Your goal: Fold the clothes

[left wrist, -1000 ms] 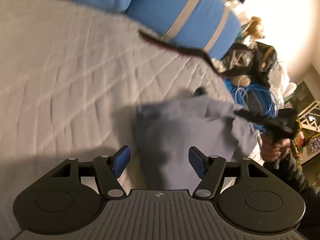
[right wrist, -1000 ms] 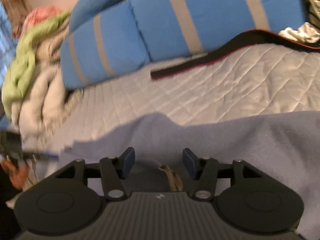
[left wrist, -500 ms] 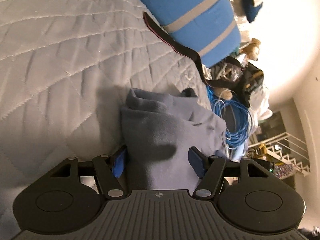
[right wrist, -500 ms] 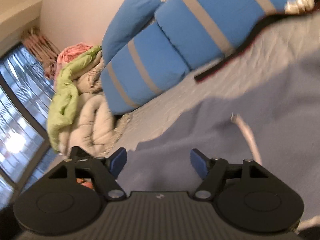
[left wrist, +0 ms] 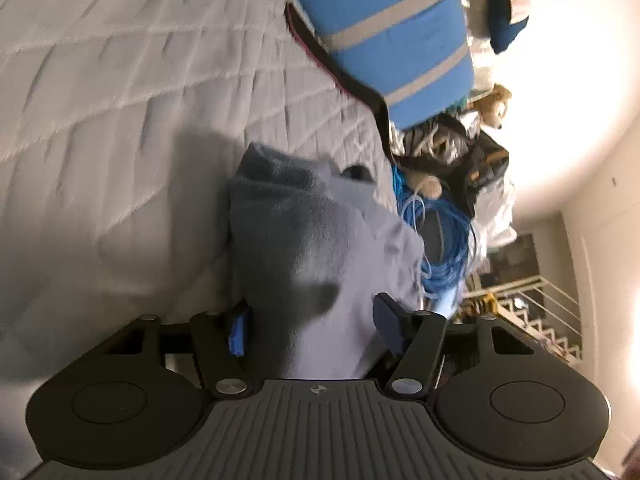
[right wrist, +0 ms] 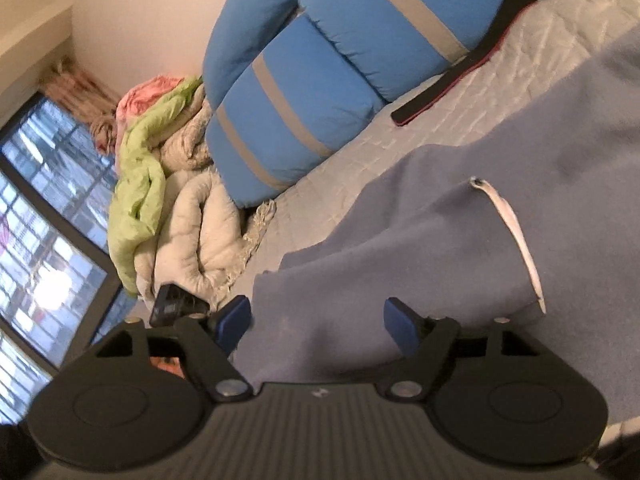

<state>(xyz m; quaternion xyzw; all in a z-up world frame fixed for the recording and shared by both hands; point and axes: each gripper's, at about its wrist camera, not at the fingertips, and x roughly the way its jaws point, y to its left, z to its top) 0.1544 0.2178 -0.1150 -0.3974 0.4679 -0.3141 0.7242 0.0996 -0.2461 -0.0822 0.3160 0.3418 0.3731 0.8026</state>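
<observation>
Grey-blue fleece, a bunched garment (left wrist: 320, 248), occupied the centre of the left wrist view, lying on a pale quilted bedcover (left wrist: 120, 112) that filled the upper left of the frame. The left gripper (left wrist: 314, 326) stood at the lower centre with its jaws spread wide, the fabric running between the blue pads (left wrist: 237, 332) without being clamped. At the upper centre a blue pillow with grey stripes (left wrist: 392, 36) rested on the bedcover, a dark strap (left wrist: 340, 72) lying along its near edge. To the right of the garment, a coil of blue cable (left wrist: 444, 240) sat among clutter; details there were too blurred to identify. A white stair railing (left wrist: 532, 320) showed at the lower right.

In the right wrist view, a window (right wrist: 44, 248) took the left edge. Beside it lay a heap of bedding, with a green cloth (right wrist: 140, 184) draped over a cream comforter (right wrist: 192, 240). Striped blue pillows (right wrist: 320, 92) held the upper centre. The same garment (right wrist: 460, 240) spread across the right half of the frame, a pale drawstring (right wrist: 516, 236) lying on it. The right gripper (right wrist: 316, 322) was at the lower centre, jaws wide apart, fabric passing between them unclamped.
</observation>
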